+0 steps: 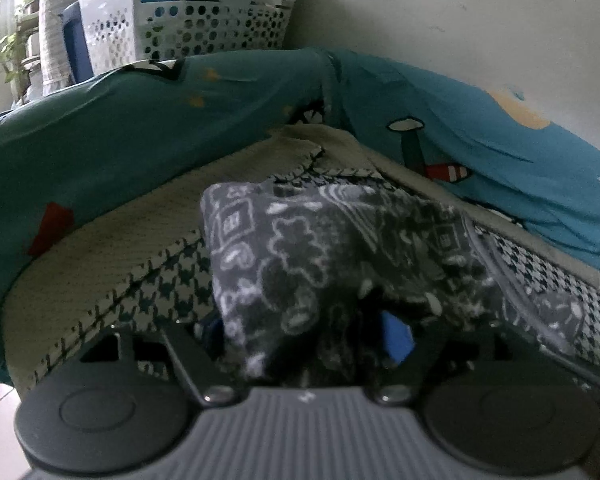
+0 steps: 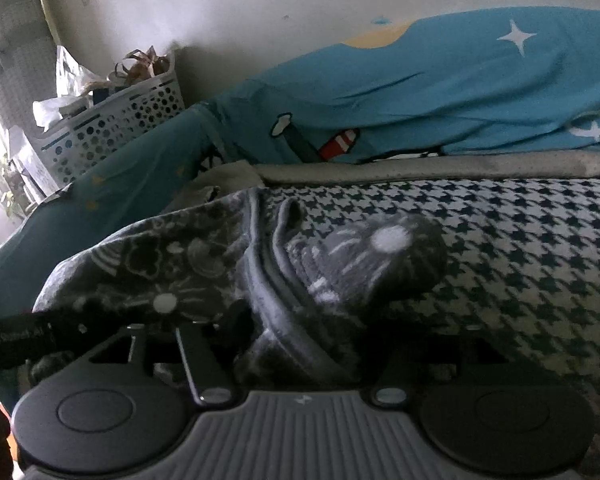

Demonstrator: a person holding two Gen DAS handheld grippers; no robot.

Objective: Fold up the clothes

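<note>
Both sets of fingers are buried in cloth. On the left gripper [image 1: 300, 344], the dark fleece garment [image 1: 320, 248], grey with white bear outlines, bunches straight into the gap between the fingers and hides their tips, so they seem to pinch it, likely to lift an edge for a fold. A blue tab [image 1: 396, 338] shows just inside that gap. On the right gripper [image 2: 296, 344], a ribbed hem of the same garment [image 2: 260, 280] runs down between the fingers, which look pressed onto it; their tips are hidden too.

The garment lies bunched and partly raised on a houndstooth blanket [image 2: 520, 264] covering the bed, near the blanket's near edge. Gripping two separate parts would let the person stretch the cloth flat or bring one part over another; which one, the pictures cannot settle.

Behind it a teal printed sheet [image 1: 120, 140] is heaped along the wall side, and a white perforated basket [image 1: 204, 28] stands at the far corner.
</note>
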